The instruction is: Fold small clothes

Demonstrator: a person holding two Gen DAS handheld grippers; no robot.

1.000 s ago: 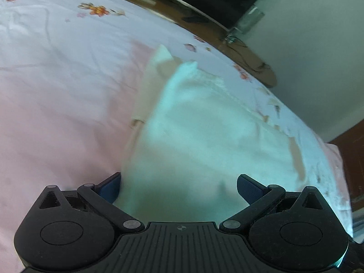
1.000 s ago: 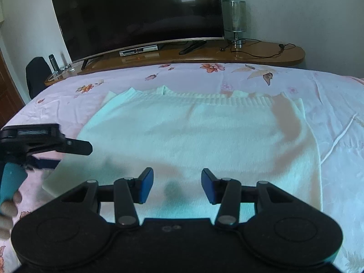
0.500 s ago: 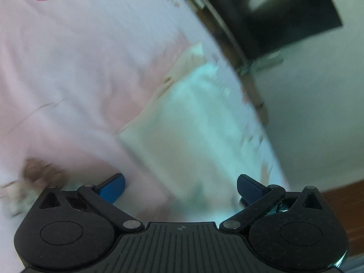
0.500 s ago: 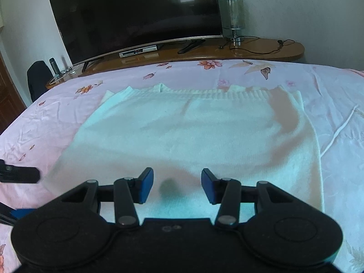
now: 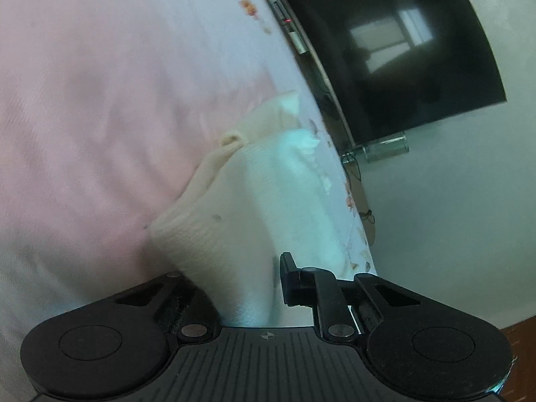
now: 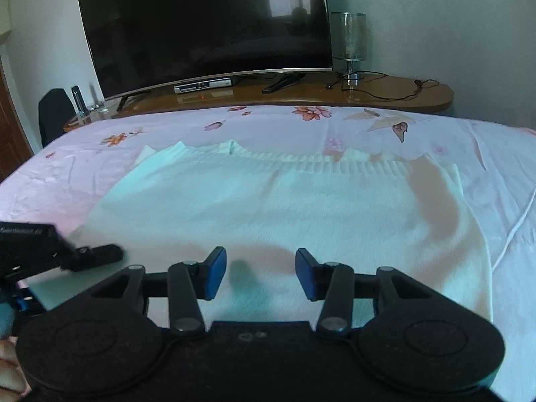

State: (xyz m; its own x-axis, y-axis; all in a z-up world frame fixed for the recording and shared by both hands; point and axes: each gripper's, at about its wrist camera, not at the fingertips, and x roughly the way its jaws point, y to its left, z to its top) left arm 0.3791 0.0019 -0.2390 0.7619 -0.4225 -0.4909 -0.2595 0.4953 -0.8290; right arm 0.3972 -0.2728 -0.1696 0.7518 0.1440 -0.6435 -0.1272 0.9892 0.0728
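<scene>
Sweater (image 6: pixel 268 207): white ribbed knit, tinted pale cyan in the light.
Bedsheet (image 6: pixel 435 140): pale pink, printed with orange-red flowers and brown leaves.
Right gripper (image 6: pixel 260 274): black body, blue finger pads.
Left gripper (image 5: pixel 234 288): black.
Television (image 6: pixel 207 23): black screen, silver lower edge.
Shelf (image 6: pixel 385 95): brown wood.
Wall (image 6: pixel 435 16): white.

Bedroom – bed (image 6: pixel 469 154), television (image 6: pixel 207 23)
</scene>
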